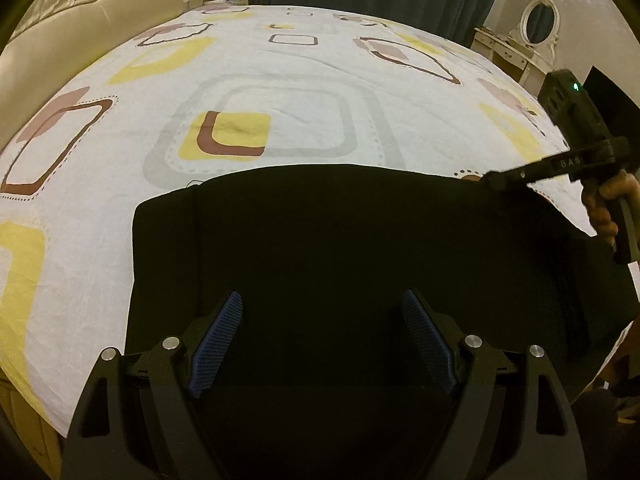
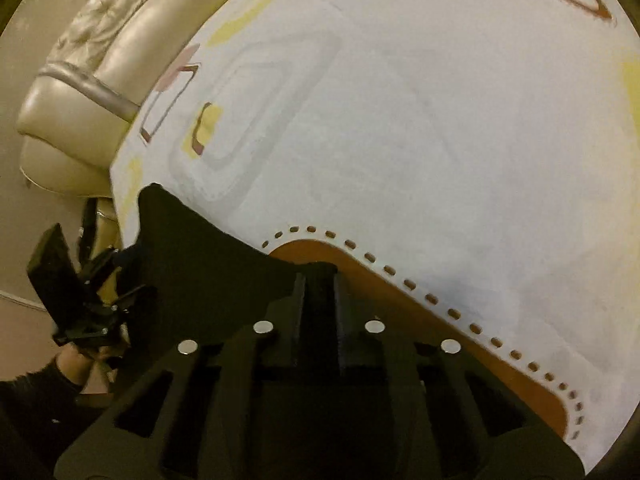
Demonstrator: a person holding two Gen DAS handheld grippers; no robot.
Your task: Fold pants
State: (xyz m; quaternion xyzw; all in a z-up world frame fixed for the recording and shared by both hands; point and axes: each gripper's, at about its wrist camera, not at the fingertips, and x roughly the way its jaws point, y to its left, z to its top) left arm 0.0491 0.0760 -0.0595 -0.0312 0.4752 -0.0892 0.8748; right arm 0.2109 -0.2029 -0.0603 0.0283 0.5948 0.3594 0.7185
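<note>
Black pants (image 1: 340,240) cover patterned bedsheet (image 1: 280,80); headboard (image 1: 80,20) beyond.

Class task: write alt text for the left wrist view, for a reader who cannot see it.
Black pants lie flat on a patterned bedsheet, under the open left gripper. At right, the right gripper touches their far edge.
</note>
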